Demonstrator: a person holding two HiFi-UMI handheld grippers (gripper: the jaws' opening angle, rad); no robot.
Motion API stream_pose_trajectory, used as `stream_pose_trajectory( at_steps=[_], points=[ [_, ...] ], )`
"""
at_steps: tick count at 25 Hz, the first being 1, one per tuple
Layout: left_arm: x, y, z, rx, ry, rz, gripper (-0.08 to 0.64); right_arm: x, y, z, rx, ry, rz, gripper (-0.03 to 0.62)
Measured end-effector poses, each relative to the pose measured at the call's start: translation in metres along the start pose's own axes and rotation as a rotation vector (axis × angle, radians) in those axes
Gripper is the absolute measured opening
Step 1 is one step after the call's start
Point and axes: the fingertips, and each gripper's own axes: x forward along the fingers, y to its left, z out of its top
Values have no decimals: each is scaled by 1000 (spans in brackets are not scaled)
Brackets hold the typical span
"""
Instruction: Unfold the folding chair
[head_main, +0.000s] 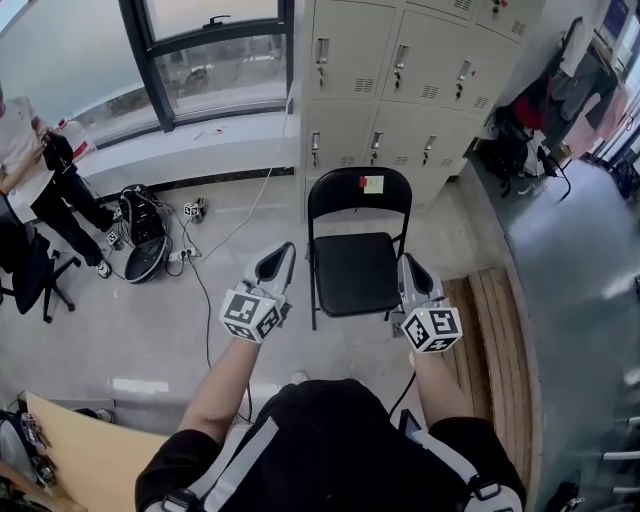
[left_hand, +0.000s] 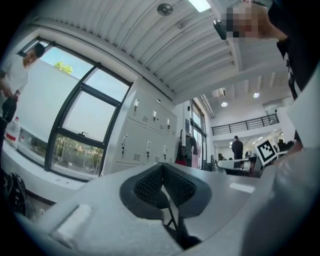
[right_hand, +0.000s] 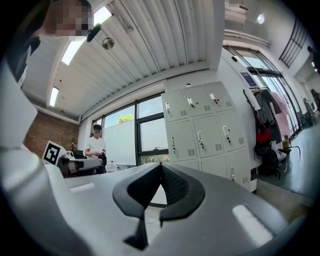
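Looking down in the head view, one saw the folding chair (head_main: 355, 270) standing open, seat flat, back upright toward the lockers (head_main: 400, 70), straight ahead and lower than both tools. The left gripper (head_main: 283, 252) flanked its left side and the right gripper (head_main: 408, 262) its right, the right seeming slightly nearer. In the left gripper view the jaws were pressed together on nothing and aimed at the lockers, with no chair in frame. The right gripper view showed the same.
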Motion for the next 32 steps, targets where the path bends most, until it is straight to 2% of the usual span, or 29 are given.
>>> stream_pose_trajectory(
  at_steps=[3, 8, 12, 17, 19, 24, 32],
  points=[
    [0, -6, 7, 50, -4, 4, 2, 0, -6, 6, -17, -17, 18, 4],
    [-11, -26, 8, 25, -33, 62, 2, -18, -18, 22, -46, -30, 61, 3],
    [-13, -52, 9, 6, -61, 87, 2, -32, -33, 25, -33, -40, 69, 3],
    [-17, -80, 2, 67, -47, 82, 2, -43, -38, 19, -45, -39, 73, 3],
    [-17, -82, -3, 82, -33, 89, 2, -43, -40, 20, -46, -49, 70, 3],
    [-20, -77, 0, 58, -51, 115, 2, -39, -35, 18, -27, -55, 72, 3],
    [-17, -85, -5, 43, -57, 93, 2, -33, -7, -3, -11, -15, 121, 3]
  ],
)
